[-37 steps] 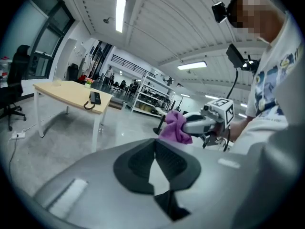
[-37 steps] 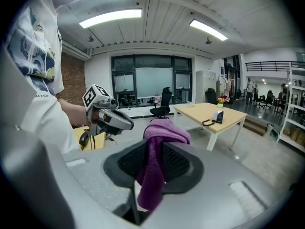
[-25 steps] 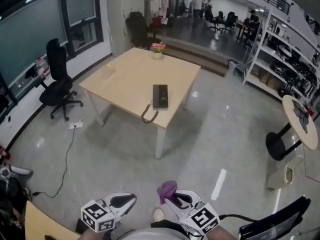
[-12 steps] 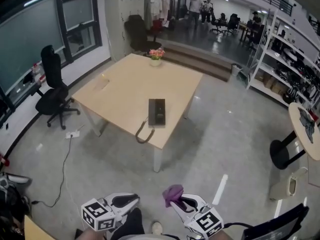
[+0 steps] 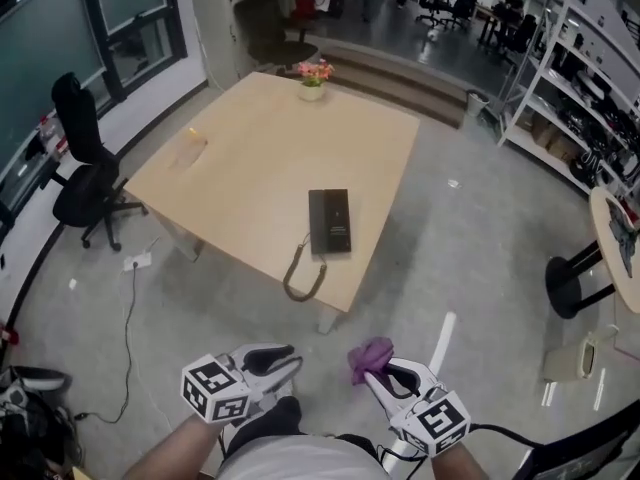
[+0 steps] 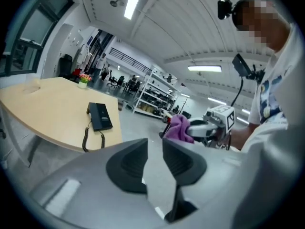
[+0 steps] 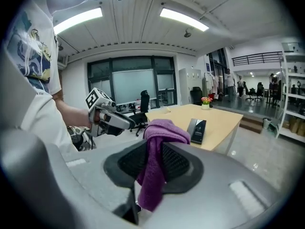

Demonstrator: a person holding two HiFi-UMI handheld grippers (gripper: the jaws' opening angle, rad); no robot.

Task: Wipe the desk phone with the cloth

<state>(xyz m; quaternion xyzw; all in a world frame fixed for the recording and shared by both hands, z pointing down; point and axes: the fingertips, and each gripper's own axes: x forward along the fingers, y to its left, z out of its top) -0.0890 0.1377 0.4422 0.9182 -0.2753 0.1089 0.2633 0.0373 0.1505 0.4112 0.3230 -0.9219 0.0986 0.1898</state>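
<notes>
The black desk phone [image 5: 330, 221] lies flat near the front edge of the light wooden table [image 5: 250, 168], its coiled cord [image 5: 304, 273] hanging over that edge. Both grippers are low in the head view, over the floor and short of the table. My right gripper [image 5: 368, 371] is shut on a purple cloth [image 5: 371, 357], which drapes between its jaws [image 7: 153, 163]. My left gripper [image 5: 292, 358] has just been opening; its jaws stand a little apart with nothing between them [image 6: 155, 157]. The phone [image 7: 198, 130] shows beyond the cloth in the right gripper view.
A flower pot [image 5: 312, 76] stands at the table's far edge. A black office chair [image 5: 85, 163] sits left of the table, with a cable [image 5: 130, 308] on the floor. A round table [image 5: 615, 228] and shelves [image 5: 580, 98] are at the right.
Both grippers and the head have come nearer the table, so the phone looks larger and closer. The left jaws have parted slightly. The cloth stays in the right gripper.
</notes>
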